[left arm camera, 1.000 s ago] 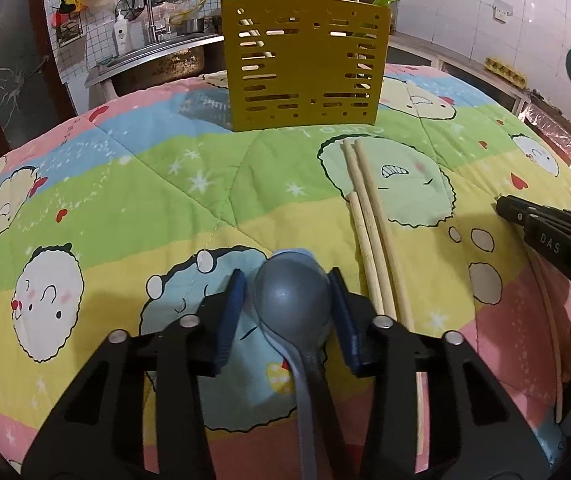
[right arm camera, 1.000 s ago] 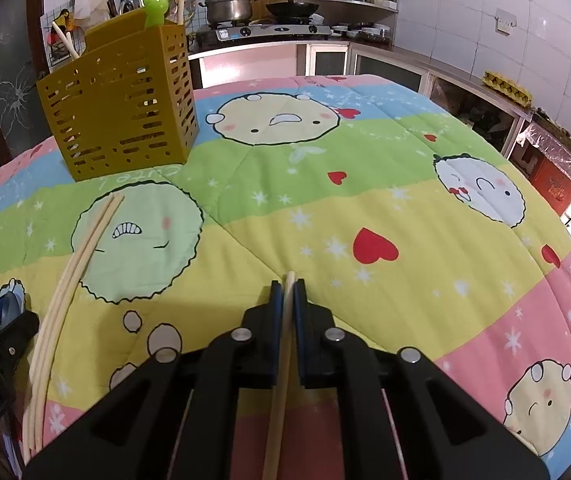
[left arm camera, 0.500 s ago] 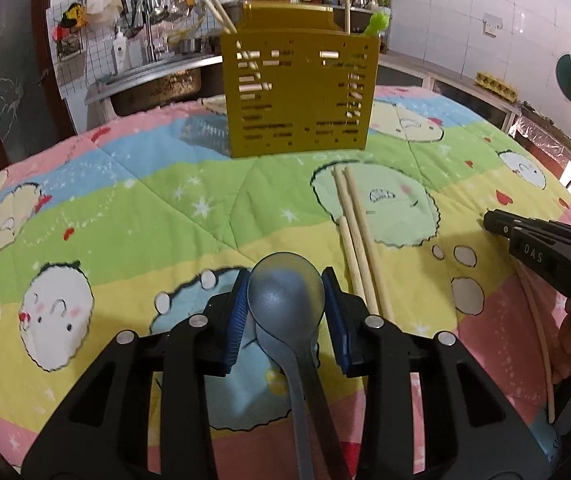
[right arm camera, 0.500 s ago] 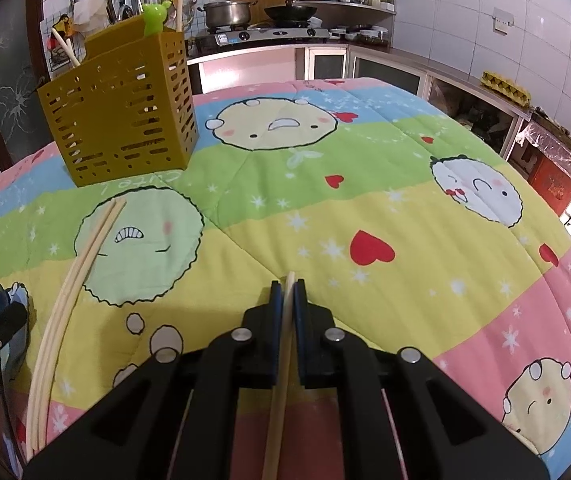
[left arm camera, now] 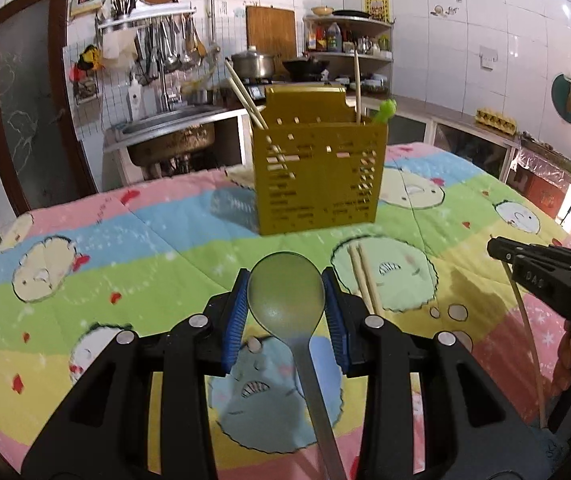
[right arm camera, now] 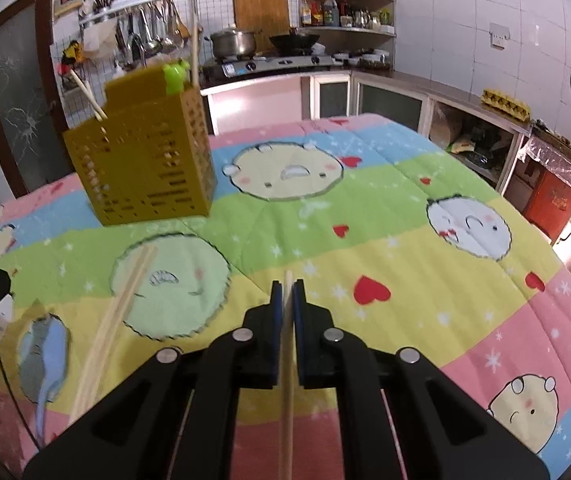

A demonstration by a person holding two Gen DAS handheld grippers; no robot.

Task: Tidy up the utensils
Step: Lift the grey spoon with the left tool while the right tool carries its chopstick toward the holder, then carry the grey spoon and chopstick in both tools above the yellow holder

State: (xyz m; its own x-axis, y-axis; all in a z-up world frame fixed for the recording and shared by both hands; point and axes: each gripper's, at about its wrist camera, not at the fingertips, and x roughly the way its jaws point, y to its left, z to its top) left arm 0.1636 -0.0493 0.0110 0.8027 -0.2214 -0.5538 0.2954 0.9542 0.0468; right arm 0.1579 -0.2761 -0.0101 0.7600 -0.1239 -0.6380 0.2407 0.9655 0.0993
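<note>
Kitchen walls of white tile are framing a table (right arm camera: 445, 248) that is lying under a bright cartoon-printed quilt (left arm camera: 133, 248), with a sink and hanging ladles behind it.

Above the near edge of that quilt, the left gripper (left arm camera: 285, 312) is pinching a grey metal spoon (left arm camera: 285, 292) by the sides of its bowl, the blue pads (left arm camera: 234, 312) pressing in from both sides while the handle is running back between the black arms. Just beside it on the right, a pair of pale chopsticks (left arm camera: 363, 278) is lying flat on the quilt, pointing toward the far edge. Farther off, near the far edge, a yellow slotted utensil holder (left arm camera: 319, 176) is standing upright, already carrying chopsticks that are leaning out of its top and a green-topped utensil (left arm camera: 385, 111) at its right corner.

At the right side of the near edge, the right gripper (right arm camera: 287, 300) is squeezing a single chopstick (right arm camera: 286, 420) between its closed pads, the stick running lengthwise along the fingers and its tip barely showing past them. From this gripper's camera the holder (right arm camera: 145, 168) is sitting toward the far left corner, well apart.
</note>
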